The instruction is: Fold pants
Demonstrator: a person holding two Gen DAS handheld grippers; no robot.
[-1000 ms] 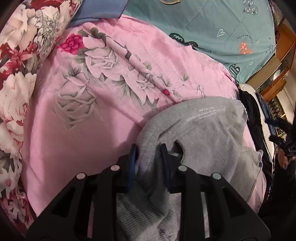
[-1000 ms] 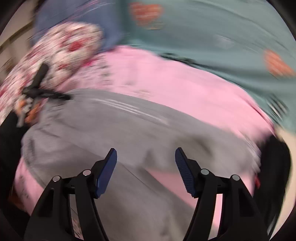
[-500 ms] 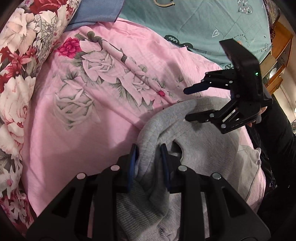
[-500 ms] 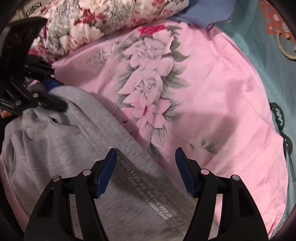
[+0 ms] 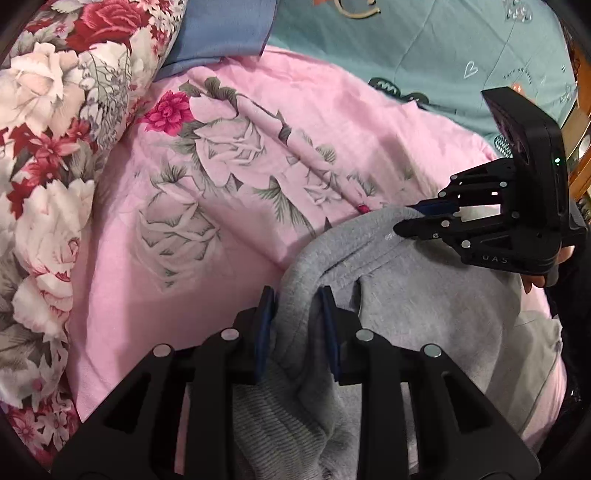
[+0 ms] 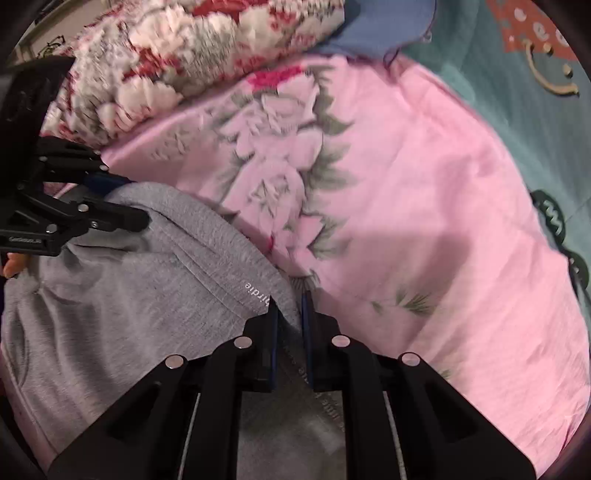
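Note:
Grey sweatpants (image 5: pixel 424 302) lie bunched on a pink floral sheet (image 5: pixel 184 184). My left gripper (image 5: pixel 295 310) is shut on a thick fold of their grey fabric near the ribbed band. In the right wrist view it shows at the left (image 6: pixel 129 206), clamped on the same garment (image 6: pixel 129 295). My right gripper (image 6: pixel 290 310) points steeply down at the pants' far edge, by a line of white print. Its jaws are closing, with the grey hem pinched between the blue pads. From the left wrist view it sits at the right (image 5: pixel 406 221), its fingertips on the hem.
A red-and-white floral quilt (image 5: pixel 44 147) is piled along the left, with a blue cloth (image 5: pixel 221 33) behind it. A teal blanket (image 5: pixel 443 48) covers the far side. Wooden furniture (image 5: pixel 581 122) stands at the right edge. A person's hand (image 5: pixel 535 284) holds the right gripper.
The right gripper swung in from the right, dropped onto the pants' far edge and went from wide open to closed on the hem. The left gripper kept its grip and place.

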